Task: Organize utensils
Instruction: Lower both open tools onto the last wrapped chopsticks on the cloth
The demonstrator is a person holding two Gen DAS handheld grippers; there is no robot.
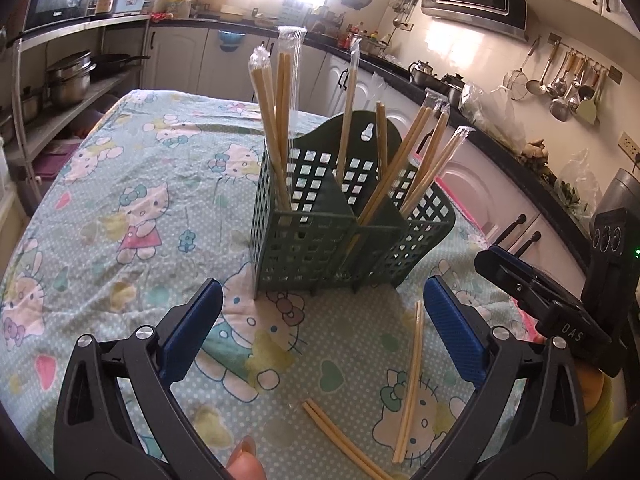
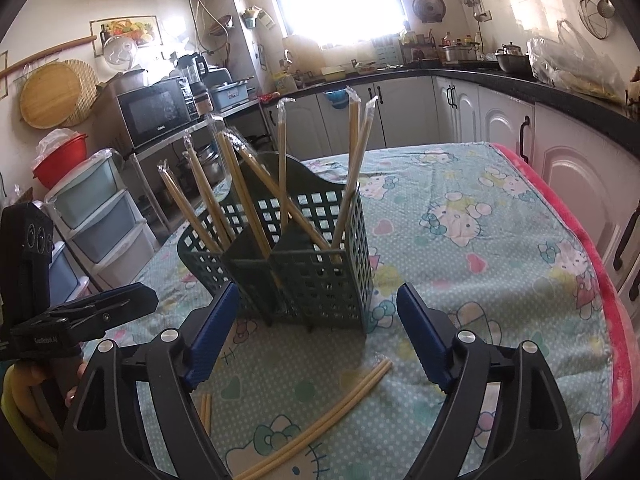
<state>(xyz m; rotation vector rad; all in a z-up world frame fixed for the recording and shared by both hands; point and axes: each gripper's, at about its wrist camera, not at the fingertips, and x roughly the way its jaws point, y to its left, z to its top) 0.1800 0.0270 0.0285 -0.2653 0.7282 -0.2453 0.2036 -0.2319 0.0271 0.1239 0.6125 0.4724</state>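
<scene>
A dark green slotted utensil basket [image 1: 320,248] [image 2: 320,280] stands on the cartoon-cat tablecloth, with several wrapped chopstick pairs [image 1: 276,128] [image 2: 248,200] upright in its compartments. Two wrapped pairs lie loose on the cloth in front of it: one pair [image 1: 410,384] [image 2: 332,416] slants near the basket, another pair [image 1: 340,440] [image 2: 205,412] lies closer to me. My left gripper [image 1: 322,328] is open above the cloth with nothing between its fingers. My right gripper [image 2: 318,336] is open too, just short of the basket, and appears at the right edge of the left wrist view [image 1: 520,240].
The table [image 2: 500,248] has a pink edge on the right. Kitchen counters and white cabinets [image 2: 500,120] run behind and to the right. A shelf with pots [image 1: 68,80], a microwave [image 2: 156,114] and plastic drawers [image 2: 100,216] stand on the left side.
</scene>
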